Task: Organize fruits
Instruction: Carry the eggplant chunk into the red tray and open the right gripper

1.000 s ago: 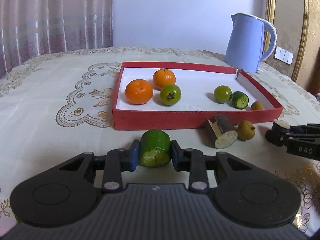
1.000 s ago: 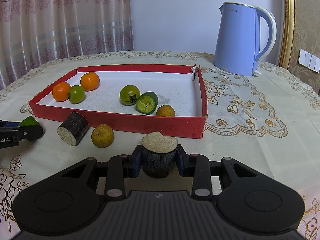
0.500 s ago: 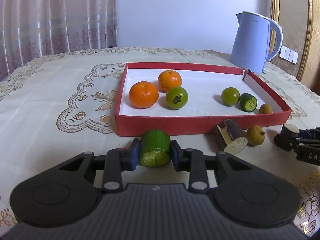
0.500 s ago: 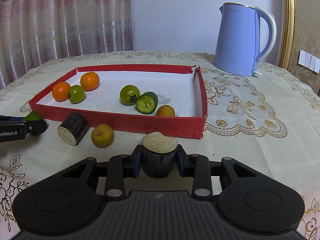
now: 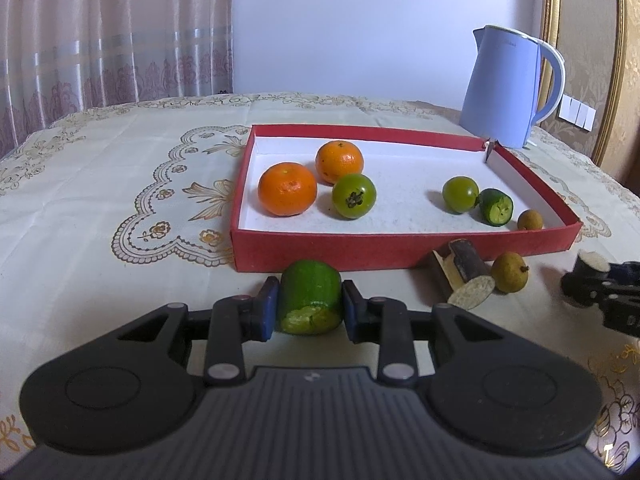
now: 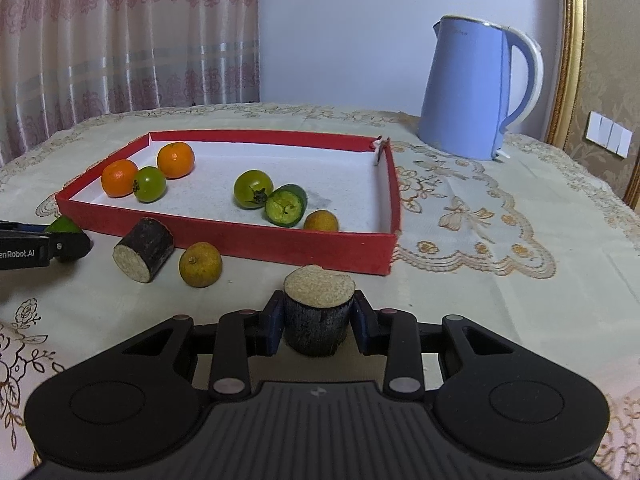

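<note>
Six fruits already lie in the shallow red cardboard tray (image 5: pixel 400 250) ahead of us. Our left claw (image 5: pixel 309 312) grips a green cut cucumber chunk (image 5: pixel 310 296); our right claw (image 6: pixel 319 320) clamps a dark sugarcane stub (image 6: pixel 318 318). Another dark cane piece (image 6: pixel 144 249) and a small yellow-brown round fruit (image 6: pixel 200 264) wait on the counter (image 6: pixel 480 280) between both claws.

Home: curtains (image 6: pixel 120 40), tablecloth (image 6: pixel 480 240), kettle (image 6: pixel 468 92).
</note>
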Available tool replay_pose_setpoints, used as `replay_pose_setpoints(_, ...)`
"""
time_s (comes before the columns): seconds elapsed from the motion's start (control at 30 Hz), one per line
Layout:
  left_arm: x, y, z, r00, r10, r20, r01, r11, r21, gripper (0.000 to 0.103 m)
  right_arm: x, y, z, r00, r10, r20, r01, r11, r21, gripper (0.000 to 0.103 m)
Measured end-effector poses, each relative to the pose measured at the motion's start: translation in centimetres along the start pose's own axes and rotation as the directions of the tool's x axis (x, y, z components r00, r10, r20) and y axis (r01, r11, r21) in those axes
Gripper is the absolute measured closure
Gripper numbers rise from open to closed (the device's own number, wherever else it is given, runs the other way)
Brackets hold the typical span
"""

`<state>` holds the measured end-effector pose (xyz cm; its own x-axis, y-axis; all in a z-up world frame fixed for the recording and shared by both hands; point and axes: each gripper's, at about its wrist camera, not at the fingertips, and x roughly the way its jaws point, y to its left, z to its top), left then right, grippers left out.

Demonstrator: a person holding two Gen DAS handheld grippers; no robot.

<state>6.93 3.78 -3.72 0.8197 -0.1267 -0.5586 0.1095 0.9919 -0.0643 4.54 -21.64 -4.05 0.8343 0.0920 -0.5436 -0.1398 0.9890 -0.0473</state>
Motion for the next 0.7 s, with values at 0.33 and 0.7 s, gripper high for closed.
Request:
replay_pose_setpoints(0.33, -0.1, 0.3, 0.0, 1.000, -0.021, 0.001, 0.021, 1.000, -0.011, 0.070, -1.6, 0.3, 4.7, 0.993, -0.037, 0.110, 0.045, 0.996, -0.072, 0.070)
replay_pose_setpoints(0.7, -0.1, 0.3, 0.0, 1.000, -0.029, 0.001, 0.029, 0.999, -0.016, 0.069, 7.3, 0.8, 9.3, 0.995, -0.101, 0.009, 0.101, 0.994, -0.050, 0.070)
